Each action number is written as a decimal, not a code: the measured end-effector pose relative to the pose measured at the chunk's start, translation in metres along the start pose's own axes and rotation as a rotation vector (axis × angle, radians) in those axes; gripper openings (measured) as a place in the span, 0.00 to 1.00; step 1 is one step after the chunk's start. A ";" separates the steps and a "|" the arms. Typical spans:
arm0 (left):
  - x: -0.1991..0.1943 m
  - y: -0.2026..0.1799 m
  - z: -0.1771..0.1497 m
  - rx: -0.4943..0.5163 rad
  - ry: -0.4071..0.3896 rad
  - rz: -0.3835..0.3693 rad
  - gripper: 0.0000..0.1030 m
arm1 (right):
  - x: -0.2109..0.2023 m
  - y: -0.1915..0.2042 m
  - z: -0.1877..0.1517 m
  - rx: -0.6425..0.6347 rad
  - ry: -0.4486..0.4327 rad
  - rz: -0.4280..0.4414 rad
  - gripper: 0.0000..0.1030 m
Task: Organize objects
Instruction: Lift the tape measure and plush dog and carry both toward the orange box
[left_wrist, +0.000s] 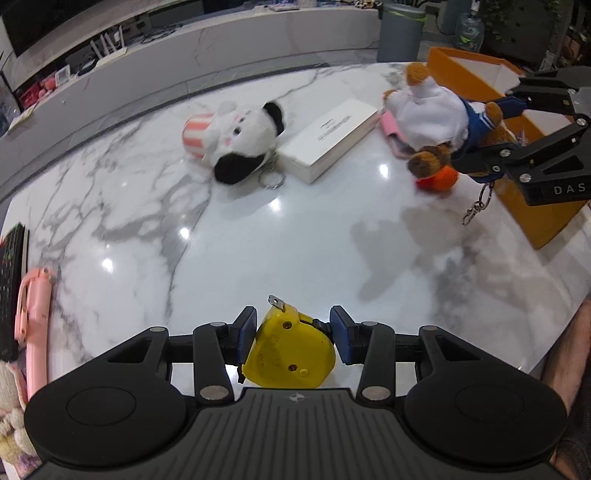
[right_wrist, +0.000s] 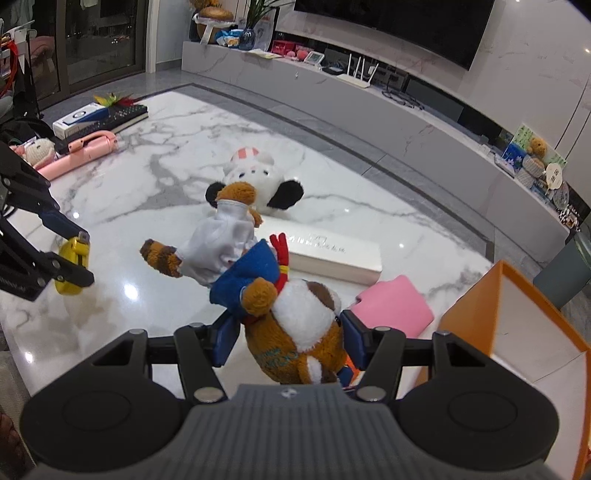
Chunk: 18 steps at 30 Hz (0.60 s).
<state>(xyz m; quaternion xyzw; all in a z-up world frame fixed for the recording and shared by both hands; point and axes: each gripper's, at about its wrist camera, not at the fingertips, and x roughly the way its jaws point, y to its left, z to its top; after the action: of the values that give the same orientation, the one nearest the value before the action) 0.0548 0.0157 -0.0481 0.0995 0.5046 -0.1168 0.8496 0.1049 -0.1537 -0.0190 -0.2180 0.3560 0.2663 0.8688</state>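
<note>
My left gripper is shut on a yellow tape measure, lifted above the marble table; the tape measure shows again at the left of the right wrist view. My right gripper is shut on a brown plush toy in a blue and white outfit, held above the table; from the left wrist view the plush toy hangs in front of the orange box. A black and white plush dog lies beside a white box mid-table.
A pink pouch lies next to the orange box. A pink handle-shaped object, a dark keyboard and small plush toys sit at the table's left edge. An orange ball lies under the hanging plush.
</note>
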 end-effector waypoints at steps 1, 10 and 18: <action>-0.003 -0.004 0.003 0.009 -0.005 0.002 0.48 | -0.004 -0.001 0.001 -0.003 -0.005 -0.003 0.59; -0.028 -0.042 0.061 0.087 -0.089 0.009 0.48 | -0.046 -0.023 0.012 0.009 -0.062 -0.045 0.59; -0.036 -0.101 0.124 0.179 -0.173 -0.040 0.48 | -0.085 -0.073 0.016 0.052 -0.101 -0.119 0.59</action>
<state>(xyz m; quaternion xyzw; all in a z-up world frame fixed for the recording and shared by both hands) 0.1119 -0.1124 0.0369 0.1544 0.4189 -0.1866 0.8752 0.1071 -0.2265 0.0680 -0.2028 0.3050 0.2154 0.9052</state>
